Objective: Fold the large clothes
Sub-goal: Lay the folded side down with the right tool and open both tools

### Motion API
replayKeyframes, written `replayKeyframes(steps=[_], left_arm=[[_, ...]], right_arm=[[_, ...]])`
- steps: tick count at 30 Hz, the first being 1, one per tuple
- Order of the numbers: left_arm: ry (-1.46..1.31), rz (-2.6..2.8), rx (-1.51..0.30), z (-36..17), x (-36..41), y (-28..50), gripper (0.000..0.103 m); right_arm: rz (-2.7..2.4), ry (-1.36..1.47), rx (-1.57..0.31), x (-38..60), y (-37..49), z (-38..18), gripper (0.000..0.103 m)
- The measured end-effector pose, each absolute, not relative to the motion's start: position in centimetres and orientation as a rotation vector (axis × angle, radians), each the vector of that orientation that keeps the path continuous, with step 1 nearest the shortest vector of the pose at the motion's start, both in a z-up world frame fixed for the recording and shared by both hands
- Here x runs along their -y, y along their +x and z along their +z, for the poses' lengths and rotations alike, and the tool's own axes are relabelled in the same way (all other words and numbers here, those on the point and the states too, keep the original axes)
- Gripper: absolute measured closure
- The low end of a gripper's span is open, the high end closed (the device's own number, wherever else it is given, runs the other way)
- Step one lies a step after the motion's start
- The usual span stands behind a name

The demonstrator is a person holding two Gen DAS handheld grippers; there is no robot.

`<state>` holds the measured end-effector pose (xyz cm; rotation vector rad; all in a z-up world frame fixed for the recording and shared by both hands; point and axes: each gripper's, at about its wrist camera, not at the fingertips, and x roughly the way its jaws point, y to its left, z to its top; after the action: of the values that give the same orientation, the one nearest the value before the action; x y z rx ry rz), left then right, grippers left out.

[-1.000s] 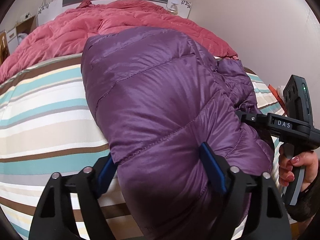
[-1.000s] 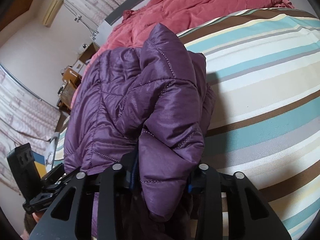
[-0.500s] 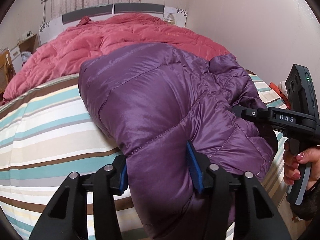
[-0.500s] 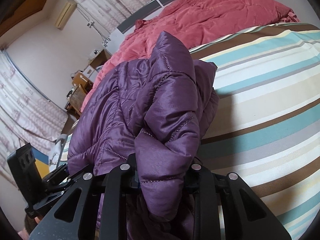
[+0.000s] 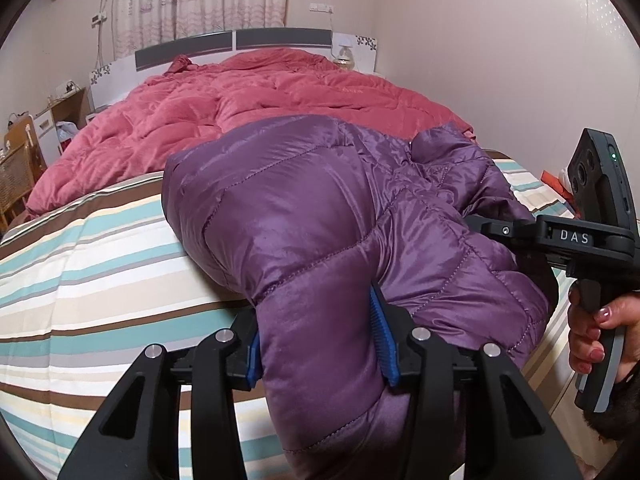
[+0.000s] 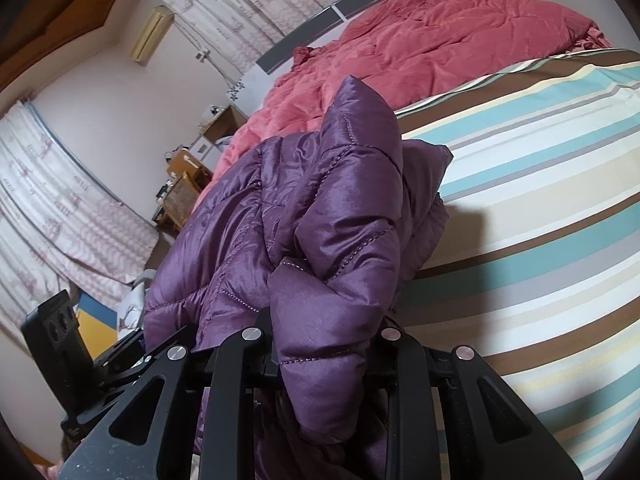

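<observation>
A purple quilted puffer jacket (image 5: 312,216) lies bunched on the striped bedspread (image 5: 80,280) near the foot of the bed. My left gripper (image 5: 320,344) is shut on a thick fold of its edge, blue pads pressing both sides. My right gripper (image 6: 328,344) is shut on another bunched fold of the jacket (image 6: 320,220); its fingertips are hidden by fabric. The right gripper also shows in the left wrist view (image 5: 492,228), its tips buried in the jacket's right side. The left gripper's body shows at the lower left of the right wrist view (image 6: 56,332).
A red quilt (image 5: 248,112) covers the far half of the bed up to the headboard (image 5: 232,44). A wall (image 5: 500,60) runs close along the bed's right side. Wooden furniture (image 5: 20,168) and a curtain (image 5: 200,0) stand at left and behind.
Both grippers have pulled back and up with the jacket, drawing it toward the foot of the bed. The left jaws closed tighter on the fold. More of the room shows.
</observation>
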<state>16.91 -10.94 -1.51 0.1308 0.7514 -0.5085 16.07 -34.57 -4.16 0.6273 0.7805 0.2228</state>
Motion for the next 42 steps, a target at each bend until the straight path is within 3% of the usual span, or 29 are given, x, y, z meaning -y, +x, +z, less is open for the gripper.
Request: replayKeyframes(steps=[20,31,42], left_arm=[[0.046,-0.282,-0.637,1.7,-2.1,15.5,0.06],[0.029,-0.136,-0.714,-4.7,-9.3,21.2,0.059],[-0.132,-0.095,-0.716,-8.7,-13.0,19.7,0.034]], right_arm=[[0.467,0.523,-0.727,21.9,20.6,0.0,0.08],[0.536,0.391,-0.745,12.0,26.8,-2.2,0.08],[0.463,0.393,-0.865,10.8,25.0,-7.1,0.08]])
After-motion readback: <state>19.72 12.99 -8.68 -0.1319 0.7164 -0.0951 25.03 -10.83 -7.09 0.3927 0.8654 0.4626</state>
